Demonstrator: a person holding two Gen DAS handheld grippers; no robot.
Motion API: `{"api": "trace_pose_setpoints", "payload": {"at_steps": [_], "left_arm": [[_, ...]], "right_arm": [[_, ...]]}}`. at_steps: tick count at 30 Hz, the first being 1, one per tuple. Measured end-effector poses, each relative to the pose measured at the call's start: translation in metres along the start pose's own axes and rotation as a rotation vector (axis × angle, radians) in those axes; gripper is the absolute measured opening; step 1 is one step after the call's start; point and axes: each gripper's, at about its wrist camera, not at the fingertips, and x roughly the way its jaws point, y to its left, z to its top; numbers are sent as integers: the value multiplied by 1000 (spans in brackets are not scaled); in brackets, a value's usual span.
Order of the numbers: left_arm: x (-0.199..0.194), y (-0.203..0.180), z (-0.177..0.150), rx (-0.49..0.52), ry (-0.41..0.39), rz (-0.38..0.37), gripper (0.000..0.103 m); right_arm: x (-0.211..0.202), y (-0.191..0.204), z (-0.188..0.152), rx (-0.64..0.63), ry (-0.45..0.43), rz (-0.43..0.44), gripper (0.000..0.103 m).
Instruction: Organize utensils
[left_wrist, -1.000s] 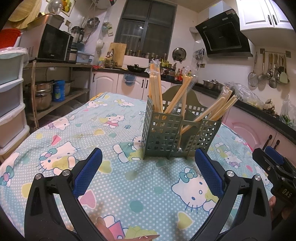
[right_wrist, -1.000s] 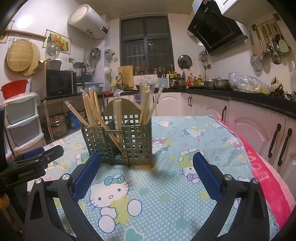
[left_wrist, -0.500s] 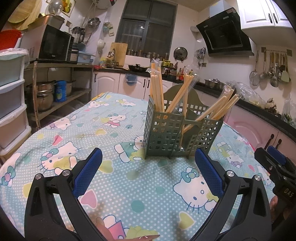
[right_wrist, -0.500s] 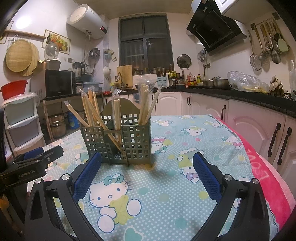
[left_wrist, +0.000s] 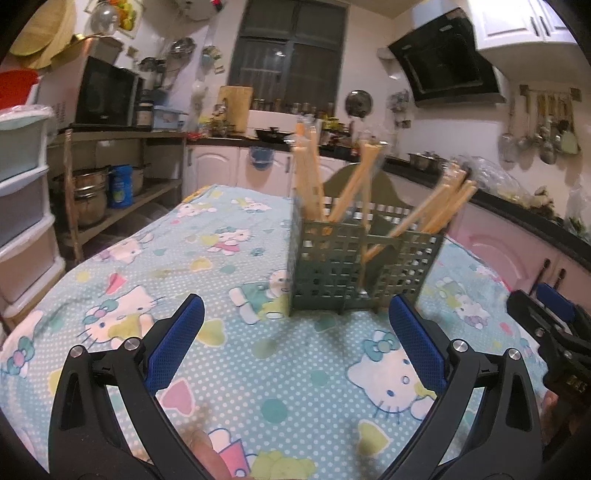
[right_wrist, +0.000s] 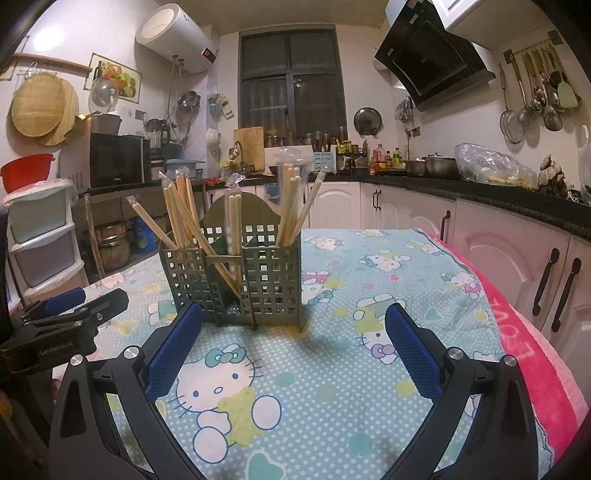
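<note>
Wooden chopsticks (right_wrist: 184, 218) upright in green lattice plastic caddy (right_wrist: 236, 284); both tools (left_wrist: 295, 328) (right_wrist: 293, 332) spread, empty; next, likely picking one bundle.

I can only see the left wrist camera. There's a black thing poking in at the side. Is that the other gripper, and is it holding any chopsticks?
Observer: Yes, that's the right gripper. Its own camera shows the jaws wide open with nothing between them.
Operator: My picture is fuzzy. Are the chopsticks wrapped in something?
Observer: The right wrist view is sharp. The chopsticks have clear plastic sleeves over their tops, and they stand in the green holder.
Operator: What's the pink stuff at the far side of the table?
Observer: It's a pink towel with white letters on it, lying along that edge of the table.
</note>
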Motion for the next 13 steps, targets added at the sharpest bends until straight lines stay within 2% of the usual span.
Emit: {"api": "trace_pose_setpoints", "payload": {"at_steps": [3, 6, 9, 11, 13], "left_arm": [[-3, -5, 0, 4, 11, -79, 92], [1, -5, 4, -20, 79, -110, 92], [5, 7, 13, -28, 110, -51, 92], [10, 22, 22, -34, 134, 8, 92], [20, 47, 35, -50, 148, 108, 92]], "right_arm": [[2, 1, 2, -1, 7, -1, 96], [4, -8, 5, 19, 34, -7, 96], [11, -24, 15, 43, 79, -36, 96], [24, -49, 23, 80, 166, -71, 96], [42, -73, 27, 100, 272, -127, 96]]}}
